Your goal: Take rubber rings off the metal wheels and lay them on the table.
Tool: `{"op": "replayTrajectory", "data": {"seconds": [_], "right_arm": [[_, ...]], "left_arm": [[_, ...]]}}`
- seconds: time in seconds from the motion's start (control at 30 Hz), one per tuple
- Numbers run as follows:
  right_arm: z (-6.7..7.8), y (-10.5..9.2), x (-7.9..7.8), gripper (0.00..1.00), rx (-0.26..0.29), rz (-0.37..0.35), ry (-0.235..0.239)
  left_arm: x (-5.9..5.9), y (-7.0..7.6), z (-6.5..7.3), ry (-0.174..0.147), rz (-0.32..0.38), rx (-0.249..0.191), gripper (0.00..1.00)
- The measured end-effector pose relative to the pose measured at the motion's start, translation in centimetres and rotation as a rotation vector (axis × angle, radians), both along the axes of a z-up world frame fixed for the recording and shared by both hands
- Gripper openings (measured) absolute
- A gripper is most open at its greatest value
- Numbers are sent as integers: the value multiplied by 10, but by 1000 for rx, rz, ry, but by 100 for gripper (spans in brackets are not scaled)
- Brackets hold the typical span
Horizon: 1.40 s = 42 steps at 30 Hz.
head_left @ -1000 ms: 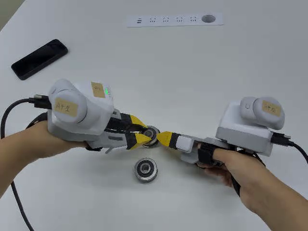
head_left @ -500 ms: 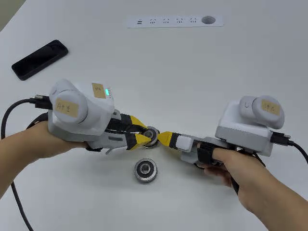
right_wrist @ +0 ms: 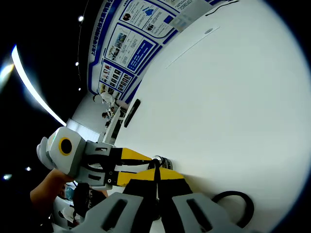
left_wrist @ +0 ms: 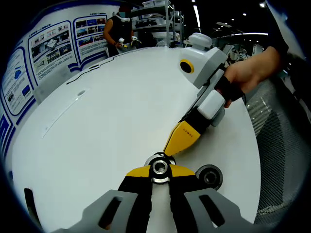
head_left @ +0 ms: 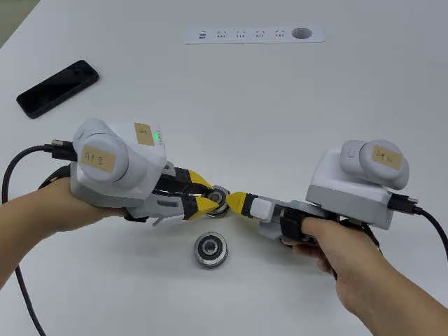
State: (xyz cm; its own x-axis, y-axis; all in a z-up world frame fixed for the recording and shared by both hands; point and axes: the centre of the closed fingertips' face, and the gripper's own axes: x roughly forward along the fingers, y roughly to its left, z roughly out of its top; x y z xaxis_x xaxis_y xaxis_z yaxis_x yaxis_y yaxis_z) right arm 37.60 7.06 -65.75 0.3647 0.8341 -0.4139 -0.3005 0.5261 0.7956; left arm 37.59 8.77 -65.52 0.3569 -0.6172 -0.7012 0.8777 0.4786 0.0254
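Sitting in the left hand-held gripper (head_left: 207,193), metal wheel (head_left: 220,197) touches right hand-held gripper (head_left: 235,203).

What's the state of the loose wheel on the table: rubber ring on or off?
On. The wheel lies flat on the table, with a black rubber ring encircling its metal hub.

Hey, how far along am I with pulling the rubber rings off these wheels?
Done: nothing that I can see. In hand: the left gripper clamps one wheel while the right gripper, jaws together, sits at its rim. Left: stripping that one, plus the second wheel on the table, its black ring on.
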Motion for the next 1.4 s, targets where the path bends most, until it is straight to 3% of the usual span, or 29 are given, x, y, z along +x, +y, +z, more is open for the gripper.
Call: {"op": "replayTrajectory", "data": {"seconds": [1.0, 1.1, 1.13, 1.2, 1.23, 1.3, 1.4], "right_arm": [[2, 8, -1, 1, -44, 38, -59], [5, 14, -2, 1, -27, 50, -68], [15, 21, 0, 1, 31, 42, -72], [6, 19, -2, 1, -77, 73, -70], [7, 22, -2, 1, -80, 90, -101], [10, 22, -2, 1, -50, 78, -83], [11, 18, 1, 1, -47, 68, -82]], "left_arm": [[-1, 0, 2, 2, 2, 5, 12], [-2, -1, 2, 1, 0, 8, 12], [-2, -1, 2, 1, -1, 7, 12], [-3, -1, 2, 1, -1, 6, 12], [-3, -1, 2, 2, -1, 7, 12], [-3, -1, 1, 2, -1, 7, 12], [-3, -1, 1, 3, 0, 5, 12]]}}
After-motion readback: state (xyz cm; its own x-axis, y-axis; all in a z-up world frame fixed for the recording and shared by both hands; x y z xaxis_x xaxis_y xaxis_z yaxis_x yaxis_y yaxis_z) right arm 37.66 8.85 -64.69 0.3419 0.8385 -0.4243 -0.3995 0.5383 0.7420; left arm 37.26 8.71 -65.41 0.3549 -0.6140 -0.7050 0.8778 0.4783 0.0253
